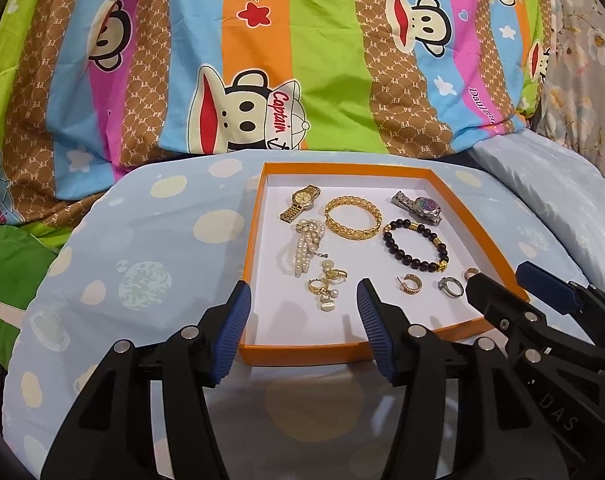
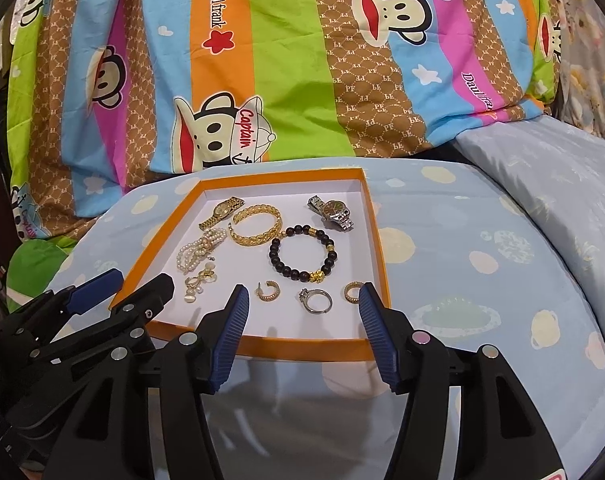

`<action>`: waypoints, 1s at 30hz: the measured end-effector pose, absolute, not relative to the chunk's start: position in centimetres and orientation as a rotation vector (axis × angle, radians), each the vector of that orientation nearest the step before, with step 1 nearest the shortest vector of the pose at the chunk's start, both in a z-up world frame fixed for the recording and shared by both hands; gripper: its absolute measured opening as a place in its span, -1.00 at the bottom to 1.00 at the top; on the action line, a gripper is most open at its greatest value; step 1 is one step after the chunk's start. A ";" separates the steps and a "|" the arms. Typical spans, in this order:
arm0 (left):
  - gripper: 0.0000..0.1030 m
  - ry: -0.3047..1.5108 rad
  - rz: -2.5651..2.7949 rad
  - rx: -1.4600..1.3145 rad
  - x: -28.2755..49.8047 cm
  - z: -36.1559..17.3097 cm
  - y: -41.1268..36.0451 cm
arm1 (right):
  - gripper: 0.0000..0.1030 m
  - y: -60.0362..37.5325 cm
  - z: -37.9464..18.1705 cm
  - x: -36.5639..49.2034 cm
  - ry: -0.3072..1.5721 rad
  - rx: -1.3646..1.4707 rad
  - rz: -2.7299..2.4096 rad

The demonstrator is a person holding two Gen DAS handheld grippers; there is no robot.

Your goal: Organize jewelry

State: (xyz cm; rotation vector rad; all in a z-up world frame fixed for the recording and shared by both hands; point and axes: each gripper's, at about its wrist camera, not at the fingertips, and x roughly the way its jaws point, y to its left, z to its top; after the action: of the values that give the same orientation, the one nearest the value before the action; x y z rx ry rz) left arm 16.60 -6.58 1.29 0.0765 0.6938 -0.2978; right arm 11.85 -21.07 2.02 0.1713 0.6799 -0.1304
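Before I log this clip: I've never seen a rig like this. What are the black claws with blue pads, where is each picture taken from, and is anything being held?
The claws are hand-held two-finger grippers, one in each of a person's hands; no robot arm is involved. Each carries a fisheye camera looking forward along its fingers. One picture comes from the left gripper, the other from the right gripper; each also shows its partner at the edge. Both stand open and hold nothing.

Ahead, on a blue dotted cushion, sits a shallow orange tray with jewelry: a gold watch, a silver watch, a gold bangle, a dark bead bracelet, a pearl piece, earrings and rings. A striped cartoon bedspread lies behind.
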 end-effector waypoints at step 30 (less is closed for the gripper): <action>0.42 0.626 -0.182 0.135 15.6 1.8 -6.7 | 0.26 -21.4 2.0 11.0 0.649 0.141 -0.189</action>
State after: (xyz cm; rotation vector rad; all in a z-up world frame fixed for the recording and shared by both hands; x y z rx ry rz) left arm 15.56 -6.67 1.83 0.1347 0.6257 -0.1822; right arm 11.02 -21.35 2.02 0.1409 0.6486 -0.1892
